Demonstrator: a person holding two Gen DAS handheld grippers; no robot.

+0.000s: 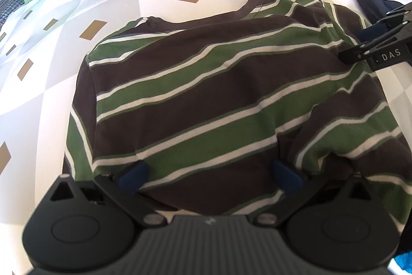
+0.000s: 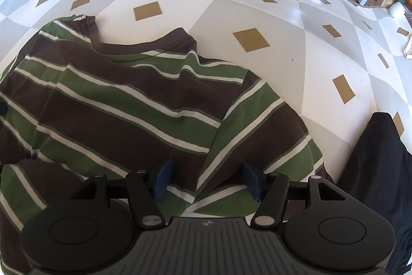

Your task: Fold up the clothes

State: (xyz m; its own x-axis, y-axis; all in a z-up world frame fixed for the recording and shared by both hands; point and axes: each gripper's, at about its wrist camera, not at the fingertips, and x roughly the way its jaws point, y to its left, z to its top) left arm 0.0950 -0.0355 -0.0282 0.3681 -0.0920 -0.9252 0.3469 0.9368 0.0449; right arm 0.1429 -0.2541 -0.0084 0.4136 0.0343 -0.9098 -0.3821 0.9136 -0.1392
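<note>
Both grippers, left [image 1: 209,175] and right [image 2: 206,179], sit with fingers spread apart over a striped shirt [image 1: 219,99] filling mid-frame on the checkered table [image 1: 159,4]; dark cloth [image 2: 381,164] lies lower right.

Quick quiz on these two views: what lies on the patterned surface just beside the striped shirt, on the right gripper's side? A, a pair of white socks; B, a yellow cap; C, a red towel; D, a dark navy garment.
D: a dark navy garment lies at the right edge of the striped shirt in the right wrist view.
</note>
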